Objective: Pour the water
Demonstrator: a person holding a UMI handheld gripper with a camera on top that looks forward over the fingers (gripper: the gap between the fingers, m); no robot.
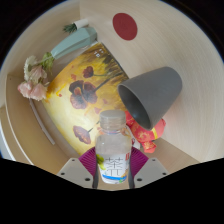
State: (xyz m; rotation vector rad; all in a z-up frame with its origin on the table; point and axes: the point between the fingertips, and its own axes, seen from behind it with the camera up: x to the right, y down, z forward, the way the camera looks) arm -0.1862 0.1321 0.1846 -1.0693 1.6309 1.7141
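Hand-held gripper [113,170] clamped on clear water bottle [113,148] at mid-body, cap on, just short of tilted grey cup [152,93] mid-counter [60,130]; bottle judged light, thin-walled, slippery, so grip label band.

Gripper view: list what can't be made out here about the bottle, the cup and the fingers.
- Bottle: its base is cut off between the fingers, so the grip contact isn't visible.
- Water level: unclear behind the bottle's label.
- Grey cup: tilted on its side, opening facing away from the bottle; its inside is hidden by its wall.
- Red object: partly hidden behind the bottle, under the cup; unidentifiable.
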